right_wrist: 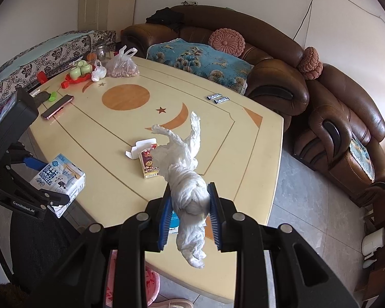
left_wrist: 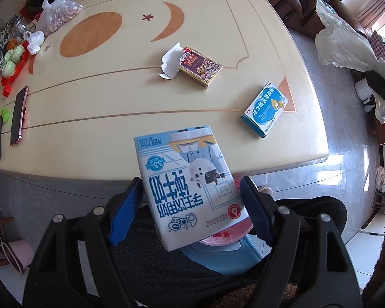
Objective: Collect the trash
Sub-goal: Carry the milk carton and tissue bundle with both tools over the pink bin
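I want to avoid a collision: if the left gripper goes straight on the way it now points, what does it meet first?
The left gripper, shut on the milk carton, points steeply down past the table edge. Probably it meets first the pink-lined bin directly under the carton, though depth is unclear.

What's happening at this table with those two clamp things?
A person is clearing trash off the table with a handheld gripper in each hand. The left gripper holds a blue and white milk carton at the near edge. The right gripper is shut on a twisted white plastic bag, lifted above the tabletop. A red and gold box with its flap open and a blue medicine box lie on the table.
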{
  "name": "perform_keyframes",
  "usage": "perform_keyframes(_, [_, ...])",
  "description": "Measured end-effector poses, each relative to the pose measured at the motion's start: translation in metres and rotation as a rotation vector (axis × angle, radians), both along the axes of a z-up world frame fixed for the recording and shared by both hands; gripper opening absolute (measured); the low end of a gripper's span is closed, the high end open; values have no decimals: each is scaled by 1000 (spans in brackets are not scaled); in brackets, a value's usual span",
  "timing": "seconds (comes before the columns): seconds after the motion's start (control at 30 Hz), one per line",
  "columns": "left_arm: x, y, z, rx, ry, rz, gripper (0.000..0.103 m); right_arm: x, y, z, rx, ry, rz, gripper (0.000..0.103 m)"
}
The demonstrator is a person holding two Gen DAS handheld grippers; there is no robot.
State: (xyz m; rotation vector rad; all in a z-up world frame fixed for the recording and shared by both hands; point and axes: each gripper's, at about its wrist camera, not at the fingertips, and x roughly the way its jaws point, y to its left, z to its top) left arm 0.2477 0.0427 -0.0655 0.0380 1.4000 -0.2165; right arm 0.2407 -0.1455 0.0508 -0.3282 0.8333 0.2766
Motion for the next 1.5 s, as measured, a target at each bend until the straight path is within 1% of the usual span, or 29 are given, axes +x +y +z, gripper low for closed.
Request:
perform_keyframes(0.53, [-31,-8,24,1,-57,-39,75,-47,2,11,-28,-18,12,27])
perform_keyframes(0.7, [-40,-12,29,-5,-68,-48,74,-63,3,14,-34,-21,15,27])
perform_keyframes(0.77, [-44,-14,30,-6,-69,-59,72,-70,3,15,-37,-22,18,27])
perform_keyframes(0.8, [-46,-15,30,-6,-68,-62,70,-73,3,15,-39,-23,20,27])
perform_keyframes(0.83, [-48,-16,30,6,-65,-64,44,-76,3,16,-38,-26,21,27])
perform_keyframes(0.87, [-48,-16,28,3,-43,-63,36,-79,4,16,-38,-27,21,27])
perform_keyframes(0.9, [-48,-15,26,-27,-21,-60,36,-82,4,16,-37,-27,21,27])
perform_keyframes(0.93, [-48,-15,25,-43,-13,-59,34,-85,4,15,-37,-30,18,27])
perform_keyframes(0.97, [-47,-17,22,-37,-16,-75,30,-88,5,14,-40,-31,19,27])
perform_keyframes(1.03, [-46,-18,11,-28,24,-65,21,-97,8,10,-41,-32,35,27])
perform_keyframes(1.07, [-51,-20,7,-40,32,-87,21,-102,10,7,-42,-35,41,27])
perform_keyframes(1.1, [-60,-24,2,-55,44,-122,21,-107,11,2,-39,-22,53,27])
perform_keyframes(1.17, [-77,-29,-10,-63,78,-154,21,-115,12,-13,-24,14,64,27])
perform_keyframes(1.2, [-83,-32,-15,-48,77,-177,21,-119,13,-23,-22,37,70,27])
perform_keyframes(1.23, [-86,-34,-22,-35,86,-183,21,-123,13,-34,-8,65,75,27])
perform_keyframes(1.33, [-93,-38,-41,-11,100,-205,21,-131,19,-68,-6,137,94,27])
perform_keyframes(1.43, [-98,-39,-55,-9,101,-209,21,-139,24,-112,-5,211,95,27])
perform_keyframes(1.5, [-101,-41,-65,-24,110,-225,21,-143,27,-147,-6,272,93,27])
